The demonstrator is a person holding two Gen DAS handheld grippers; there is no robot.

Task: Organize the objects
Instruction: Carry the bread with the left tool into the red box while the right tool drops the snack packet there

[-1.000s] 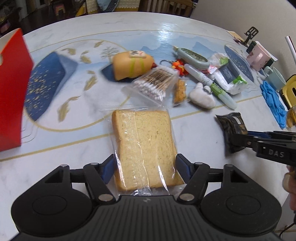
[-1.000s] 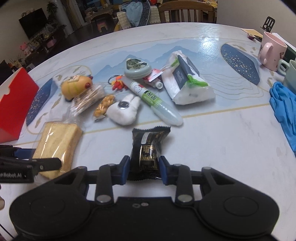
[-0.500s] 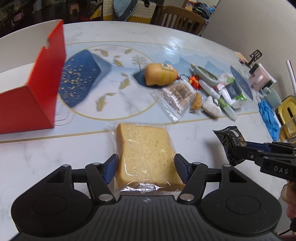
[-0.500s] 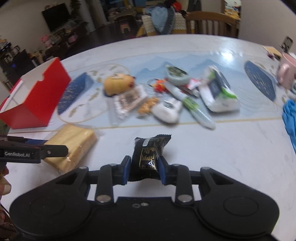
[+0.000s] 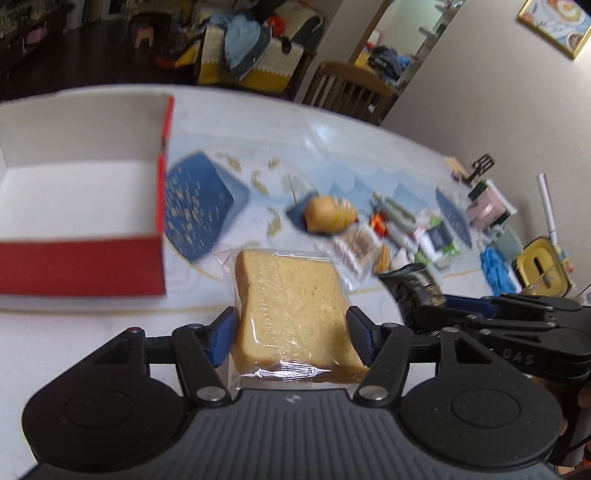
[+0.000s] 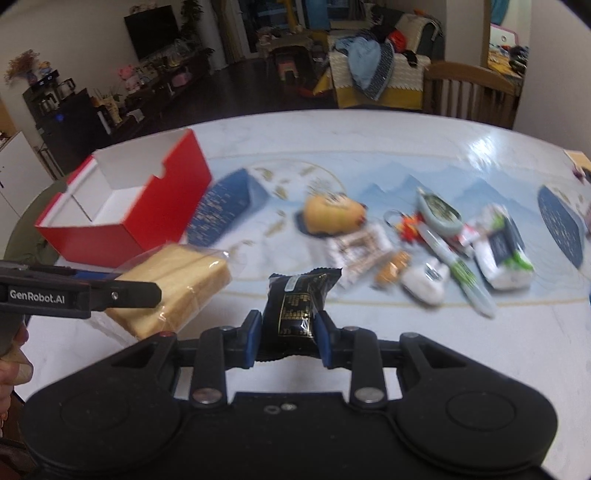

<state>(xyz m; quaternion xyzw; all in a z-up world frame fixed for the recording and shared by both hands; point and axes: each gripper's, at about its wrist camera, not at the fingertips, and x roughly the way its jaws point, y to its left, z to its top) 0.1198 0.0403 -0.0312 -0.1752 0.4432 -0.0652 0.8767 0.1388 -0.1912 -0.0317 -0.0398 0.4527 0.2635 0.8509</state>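
Left wrist: left gripper (image 5: 291, 334), jaws just closing, clamps wrapped bread (image 5: 291, 314), now lifted off table (image 5: 92, 332); red box (image 5: 81, 206) opens ahead-left, likely drop target | Right wrist: right gripper (image 6: 287, 338) clenched on black snack packet (image 6: 297, 308), also raised; clutter ahead-right, box (image 6: 125, 210) far left, nothing blocking.

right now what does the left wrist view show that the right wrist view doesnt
Only the left wrist view: a pink mug, blue gloves, a yellow container at the table's right end.

Only the right wrist view: a television and a hand on the left claw.

Both: the left claw shut on wrapped bread, the right claw shut on a black snack packet, the red box.
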